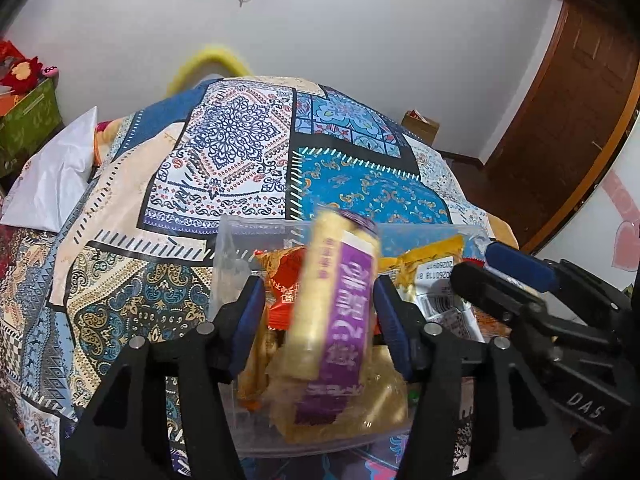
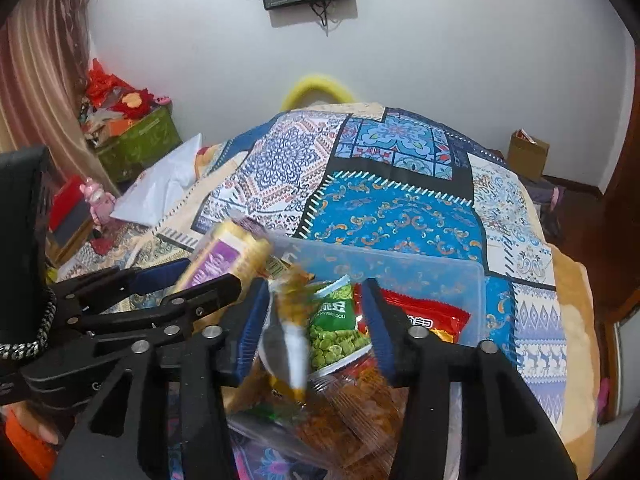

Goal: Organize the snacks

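Observation:
A clear plastic bin point(image 1: 240, 236) sits on a patchwork cloth and holds several snack packs. My left gripper point(image 1: 320, 312) hangs over it, jaws open; a blurred purple-and-yellow cracker pack point(image 1: 336, 312) sits between the fingers without touching the pads. The same pack shows at the left of the right wrist view point(image 2: 224, 256). My right gripper point(image 2: 316, 320) is open over the bin point(image 2: 460, 276); a blurred yellow-and-white packet point(image 2: 288, 336) is between its fingers, apart from the pads. A green pea pack point(image 2: 336, 328) and a red pack point(image 2: 432, 316) lie in the bin.
The patterned cloth point(image 1: 240, 152) covers the table behind the bin. A white bag point(image 1: 56, 176) lies at the left. A green box point(image 2: 140, 144) with red items stands far left. A cardboard box point(image 2: 528, 152) and a brown door point(image 1: 568, 112) are at the right.

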### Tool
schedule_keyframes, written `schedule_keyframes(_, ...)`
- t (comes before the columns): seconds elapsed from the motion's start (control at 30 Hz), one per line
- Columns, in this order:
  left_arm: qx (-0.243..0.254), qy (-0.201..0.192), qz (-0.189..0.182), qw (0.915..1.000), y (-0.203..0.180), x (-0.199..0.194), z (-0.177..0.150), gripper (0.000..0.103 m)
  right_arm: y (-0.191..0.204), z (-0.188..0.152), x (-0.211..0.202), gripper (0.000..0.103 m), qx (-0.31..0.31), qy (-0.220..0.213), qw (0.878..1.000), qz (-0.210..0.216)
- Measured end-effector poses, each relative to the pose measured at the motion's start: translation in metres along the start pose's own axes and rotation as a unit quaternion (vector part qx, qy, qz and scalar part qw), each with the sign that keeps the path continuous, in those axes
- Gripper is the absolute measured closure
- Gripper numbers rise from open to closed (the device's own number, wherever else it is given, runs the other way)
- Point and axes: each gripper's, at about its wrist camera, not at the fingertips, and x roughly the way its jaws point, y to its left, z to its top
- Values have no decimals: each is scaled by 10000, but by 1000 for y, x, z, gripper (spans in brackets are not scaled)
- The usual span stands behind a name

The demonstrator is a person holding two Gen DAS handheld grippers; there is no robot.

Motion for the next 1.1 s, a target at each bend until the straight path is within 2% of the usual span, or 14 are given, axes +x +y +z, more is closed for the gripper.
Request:
schedule_keyframes(0.17,108,-241,-30,9996,-5,-30,0,47,1,3,-22,56,-42,-187,9998,-56)
schedule_keyframes(0.27,210,-504,-24,9985,-11,-62,-2,47,2,3,-41,56,-44,-353,9994,-47)
schedule_keyframes(0.37,321,-803,-51,9962,-18,-94,-6,47,7,1,-65,56,-92,-566,9983,-86)
schedule_keyframes(0.5,574,-1347,11,9892,-32,-149,-18,46,16,-3,-105,56,-175,-926,9955,-138)
schedule_keyframes(0.57,652,-1576,33,9853,-37,-172,-25,34,22,-7,-126,56,-252,-1121,9931,-230)
schedule_keyframes(0.6,670,-1673,44,9836,-39,-181,-28,31,25,-9,-136,54,-269,-1200,9922,-226)
schedule_keyframes(0.7,756,-1942,68,9780,-46,-211,-39,22,31,-16,-161,45,-302,-1447,9888,-220)
schedule_keyframes(0.77,769,-2088,144,9748,-49,-223,-45,11,36,-20,-175,39,-315,-1630,9858,-262)
schedule_keyframes(0.87,785,-2350,200,9686,-53,-242,-55,4,41,-26,-190,29,-272,-1842,9823,-222)
schedule_keyframes(1.03,749,-2489,140,9655,-56,-257,-65,2,48,-34,-205,6,-307,-2150,9754,-381)
schedule_keyframes(1.1,739,-2512,126,9650,-55,-258,-67,2,49,-36,-207,0,-299,-2240,9731,-440)
